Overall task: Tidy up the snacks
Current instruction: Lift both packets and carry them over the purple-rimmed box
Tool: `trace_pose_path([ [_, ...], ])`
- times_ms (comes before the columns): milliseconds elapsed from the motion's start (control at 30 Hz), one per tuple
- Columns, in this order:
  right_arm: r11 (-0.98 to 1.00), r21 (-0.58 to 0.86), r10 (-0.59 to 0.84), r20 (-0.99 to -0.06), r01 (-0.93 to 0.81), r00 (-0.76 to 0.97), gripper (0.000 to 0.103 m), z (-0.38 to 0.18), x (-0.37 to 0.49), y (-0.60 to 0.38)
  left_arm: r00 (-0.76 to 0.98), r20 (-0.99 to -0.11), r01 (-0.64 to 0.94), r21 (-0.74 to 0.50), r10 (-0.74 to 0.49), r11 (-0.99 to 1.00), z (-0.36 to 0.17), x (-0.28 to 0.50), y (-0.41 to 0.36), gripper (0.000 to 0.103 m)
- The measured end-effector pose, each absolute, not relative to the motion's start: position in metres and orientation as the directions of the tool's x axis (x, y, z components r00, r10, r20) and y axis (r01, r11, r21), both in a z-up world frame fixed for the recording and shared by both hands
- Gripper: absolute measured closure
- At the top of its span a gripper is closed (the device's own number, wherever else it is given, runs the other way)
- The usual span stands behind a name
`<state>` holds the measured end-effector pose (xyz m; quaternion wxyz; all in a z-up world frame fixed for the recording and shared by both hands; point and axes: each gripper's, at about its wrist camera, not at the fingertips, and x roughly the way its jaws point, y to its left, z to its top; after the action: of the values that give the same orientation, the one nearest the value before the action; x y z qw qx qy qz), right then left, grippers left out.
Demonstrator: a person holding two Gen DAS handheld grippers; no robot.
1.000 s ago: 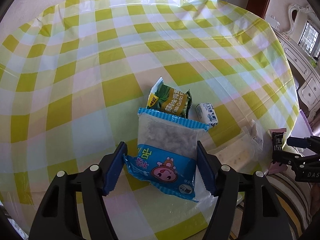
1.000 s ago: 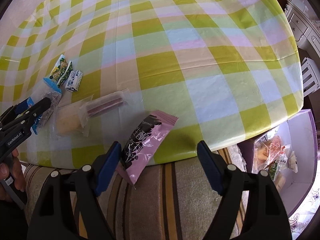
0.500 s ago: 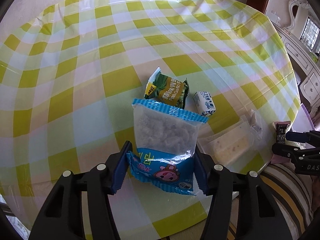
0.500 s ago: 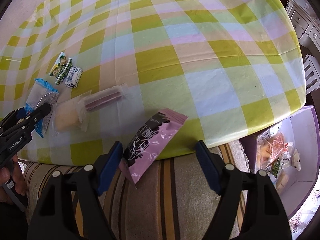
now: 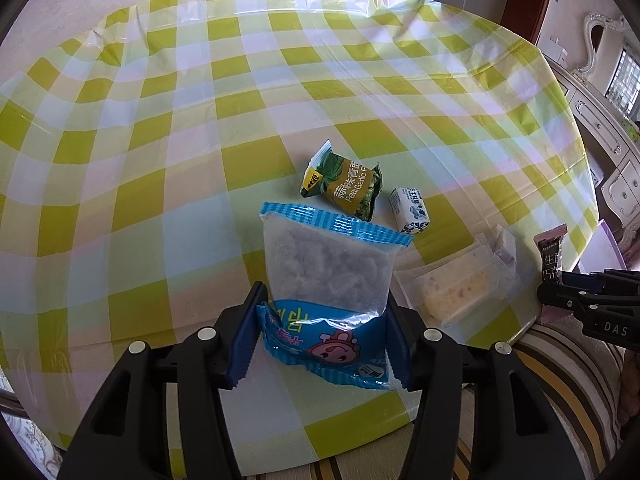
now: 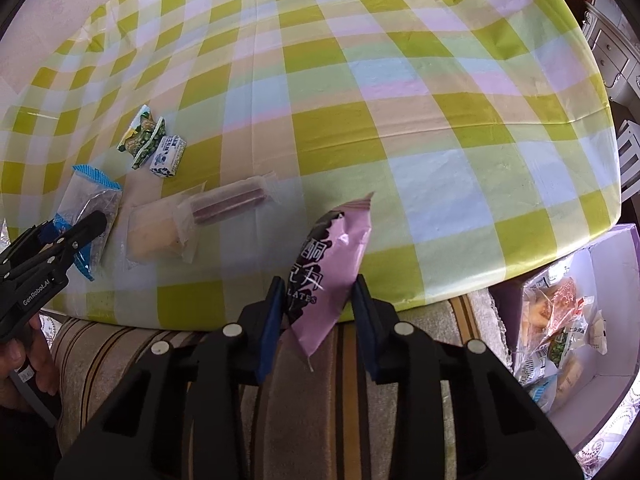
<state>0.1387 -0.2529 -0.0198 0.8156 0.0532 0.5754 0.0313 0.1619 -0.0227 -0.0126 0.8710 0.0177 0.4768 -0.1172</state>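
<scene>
My left gripper [image 5: 320, 336] is shut on a blue and clear snack bag [image 5: 326, 280] at the table's near edge; the bag also shows in the right wrist view [image 6: 86, 216]. My right gripper [image 6: 318, 312] is shut on a pink chocolate packet [image 6: 328, 264], tilted up over the table edge. On the checked tablecloth [image 5: 200, 120] lie a green pea packet [image 5: 344, 190], a small white and blue candy box [image 5: 410, 210], a clear-wrapped pale cake [image 5: 452, 292] and a wrapped purple bar [image 6: 228, 202].
A purple box [image 6: 600, 360] holding several snack packets stands on the floor at the lower right, beside the table. A striped sofa [image 6: 200, 360] runs along the table's near edge. White cabinets [image 5: 612, 160] stand at the right.
Both grippers closed: the left on the blue bag, the right on the pink packet, which now tilts up off the table edge. Both pulled back slightly.
</scene>
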Motion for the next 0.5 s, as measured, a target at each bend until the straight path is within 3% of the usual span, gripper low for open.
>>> trace_pose_path([
  [500,0.988,0.152,0.153,-0.905,-0.035,0.397,0.076,0.0,0.138,-0.254,0.572,-0.802,0.194,-0.07,-0.171,0.979,0.011,0.145,-0.023,0.051],
])
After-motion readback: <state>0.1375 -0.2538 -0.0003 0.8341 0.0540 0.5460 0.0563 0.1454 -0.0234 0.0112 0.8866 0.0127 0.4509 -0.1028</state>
